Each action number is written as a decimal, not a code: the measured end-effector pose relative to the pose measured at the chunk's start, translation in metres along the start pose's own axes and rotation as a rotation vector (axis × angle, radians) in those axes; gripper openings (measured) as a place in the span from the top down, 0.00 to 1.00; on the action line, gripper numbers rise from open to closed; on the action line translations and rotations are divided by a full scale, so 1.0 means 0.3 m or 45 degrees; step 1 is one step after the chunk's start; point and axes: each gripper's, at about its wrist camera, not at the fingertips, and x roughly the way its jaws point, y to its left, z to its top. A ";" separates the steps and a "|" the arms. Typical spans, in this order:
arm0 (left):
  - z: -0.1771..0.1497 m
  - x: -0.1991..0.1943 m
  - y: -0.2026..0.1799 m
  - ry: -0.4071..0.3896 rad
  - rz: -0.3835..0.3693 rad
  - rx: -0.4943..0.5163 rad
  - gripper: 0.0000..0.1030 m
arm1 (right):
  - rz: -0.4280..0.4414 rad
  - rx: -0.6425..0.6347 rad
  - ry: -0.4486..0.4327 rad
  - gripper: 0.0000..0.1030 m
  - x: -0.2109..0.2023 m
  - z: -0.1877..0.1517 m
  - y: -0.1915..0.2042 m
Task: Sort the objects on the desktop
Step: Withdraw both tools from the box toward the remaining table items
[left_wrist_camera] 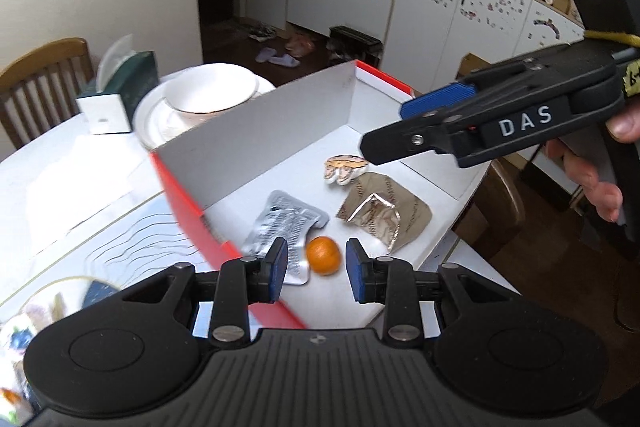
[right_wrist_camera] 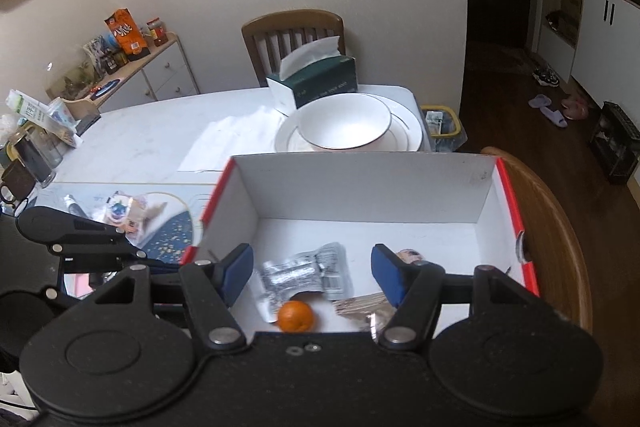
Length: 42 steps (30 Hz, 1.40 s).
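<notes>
"DAS" reads on your right gripper (left_wrist_camera: 394, 125); fingers apart, empty. Left gripper (left_wrist_camera: 316, 271) fingers narrowly apart, empty, above the orange (left_wrist_camera: 323, 255).

1. In the box (right_wrist_camera: 360, 183): orange (right_wrist_camera: 295, 315) nearest, foil pack (right_wrist_camera: 304, 275) just behind it, touching.
2. Wrapper (left_wrist_camera: 384, 211) right of the pack.
3. Behind the box, on the table (right_wrist_camera: 160, 135): bowl (right_wrist_camera: 344, 125) on plate (right_wrist_camera: 404, 135).
4. Tissue box (right_wrist_camera: 316, 81) behind the bowl, chair (right_wrist_camera: 294, 31) behind that.
</notes>
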 end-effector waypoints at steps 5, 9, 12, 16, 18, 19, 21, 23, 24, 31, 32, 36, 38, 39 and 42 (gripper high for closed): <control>-0.053 -0.099 0.041 -0.053 0.032 -0.013 0.71 | 0.003 -0.014 -0.047 0.37 -0.025 -0.034 0.072; -0.111 -0.168 0.089 -0.081 0.065 -0.032 0.71 | 0.022 -0.019 -0.075 0.36 -0.033 -0.062 0.149; -0.161 -0.222 0.132 -0.096 0.088 -0.041 0.71 | 0.044 -0.028 -0.092 0.35 -0.032 -0.081 0.220; -0.229 -0.290 0.198 -0.105 0.115 -0.056 0.71 | 0.067 -0.050 -0.104 0.29 -0.014 -0.099 0.328; -0.264 -0.319 0.237 -0.106 0.132 -0.072 0.68 | 0.088 -0.051 -0.093 0.28 0.004 -0.106 0.377; -0.281 -0.333 0.260 -0.106 0.139 -0.088 0.57 | 0.094 -0.049 -0.089 0.28 0.013 -0.110 0.400; -0.313 -0.363 0.298 -0.118 0.149 -0.111 0.37 | 0.100 -0.047 -0.080 0.28 0.032 -0.115 0.445; -0.344 -0.392 0.338 -0.130 0.155 -0.122 0.35 | 0.104 -0.046 -0.068 0.28 0.051 -0.117 0.490; -0.358 -0.404 0.357 -0.127 0.155 -0.126 0.35 | 0.105 -0.048 -0.063 0.28 0.060 -0.119 0.513; -0.439 -0.471 0.483 -0.140 0.193 -0.157 0.19 | 0.099 -0.046 -0.041 0.28 0.119 -0.138 0.643; -0.449 -0.478 0.500 -0.140 0.196 -0.159 0.19 | 0.095 -0.041 -0.037 0.27 0.128 -0.141 0.659; -0.482 -0.501 0.564 -0.146 0.183 -0.155 0.14 | 0.098 -0.031 -0.019 0.27 0.161 -0.154 0.719; -0.499 -0.511 0.594 -0.152 0.174 -0.147 0.10 | 0.095 -0.036 -0.005 0.27 0.180 -0.159 0.746; -0.507 -0.515 0.607 -0.153 0.169 -0.143 0.04 | 0.091 -0.039 0.001 0.27 0.188 -0.160 0.758; -0.529 -0.524 0.654 -0.161 0.148 -0.134 0.01 | 0.072 -0.040 0.010 0.27 0.214 -0.158 0.794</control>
